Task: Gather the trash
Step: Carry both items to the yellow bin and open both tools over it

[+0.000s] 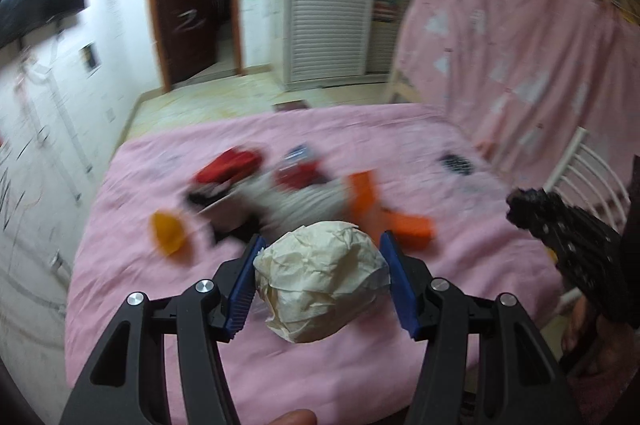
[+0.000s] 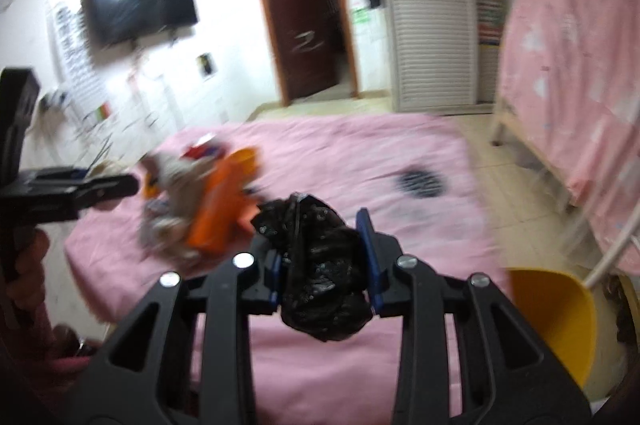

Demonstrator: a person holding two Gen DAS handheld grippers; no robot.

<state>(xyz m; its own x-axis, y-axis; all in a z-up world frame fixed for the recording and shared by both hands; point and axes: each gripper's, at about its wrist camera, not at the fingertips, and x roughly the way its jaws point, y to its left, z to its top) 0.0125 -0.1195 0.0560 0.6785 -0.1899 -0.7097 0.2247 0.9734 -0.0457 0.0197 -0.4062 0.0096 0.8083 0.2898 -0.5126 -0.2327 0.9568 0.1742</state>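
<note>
Left wrist view: the left hand-held gripper clamps a crumpled cream paper ball between its blue ribbed pads, above the pink bed. Beyond lies a blurred heap of trash: red, grey and orange pieces, with a yellow-orange scrap to its left. In the right wrist view the right hand-held gripper grips a wrinkled, glossy black plastic bag over the same bed, the heap ahead to its left. A yellow bin stands beside the bed at lower right, a dark patterned item lies farther along the sheet
</note>
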